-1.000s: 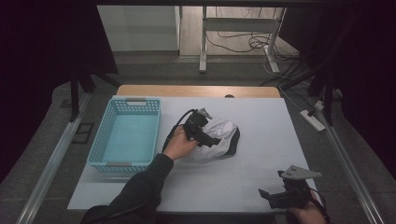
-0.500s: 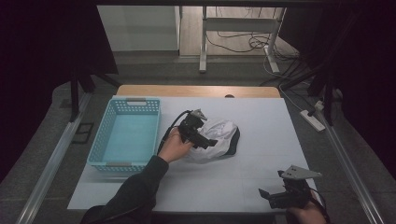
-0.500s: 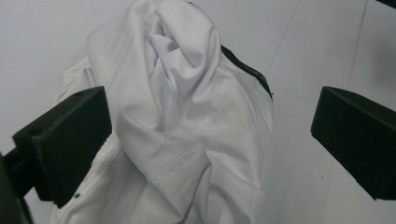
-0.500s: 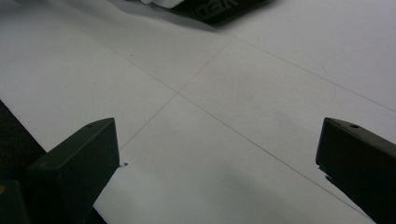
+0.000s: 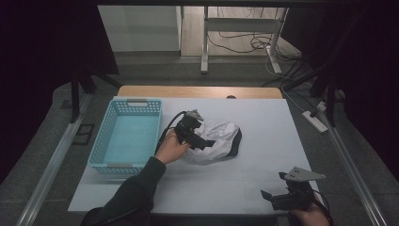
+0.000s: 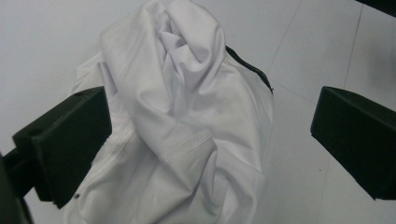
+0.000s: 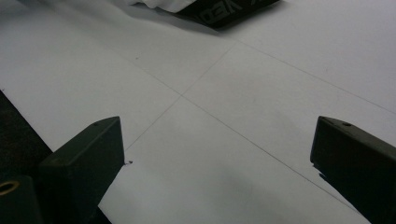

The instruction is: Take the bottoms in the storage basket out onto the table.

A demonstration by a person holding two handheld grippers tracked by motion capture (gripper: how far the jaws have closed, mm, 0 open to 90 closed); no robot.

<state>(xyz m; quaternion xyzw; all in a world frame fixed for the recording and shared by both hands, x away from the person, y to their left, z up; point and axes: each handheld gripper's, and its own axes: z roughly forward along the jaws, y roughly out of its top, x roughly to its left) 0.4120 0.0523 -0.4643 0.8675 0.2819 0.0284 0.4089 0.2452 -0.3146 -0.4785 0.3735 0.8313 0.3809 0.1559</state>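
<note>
A crumpled white garment [image 5: 217, 141] with a black edge lies in a heap at the middle of the white table [image 5: 263, 122]. My left gripper [image 5: 207, 142] hovers over the heap's left side, open. In the left gripper view its two black jaws stand wide apart on either side of the white garment [image 6: 187, 126], which bunches up between them. My right gripper [image 5: 264, 195] rests low near the table's front right edge, open, with nothing between its jaws. The right gripper view shows bare table [image 7: 224, 140] and the garment's black edge [image 7: 224, 11] far off.
A light blue plastic basket [image 5: 126, 136] stands at the table's left side, with nothing visible inside. A wooden strip [image 5: 197, 92] runs along the table's far edge. Cables and a power strip [image 5: 314, 121] lie on the floor to the right.
My left gripper has shifted slightly to the left and down over the garment. The right gripper has stayed in place.
</note>
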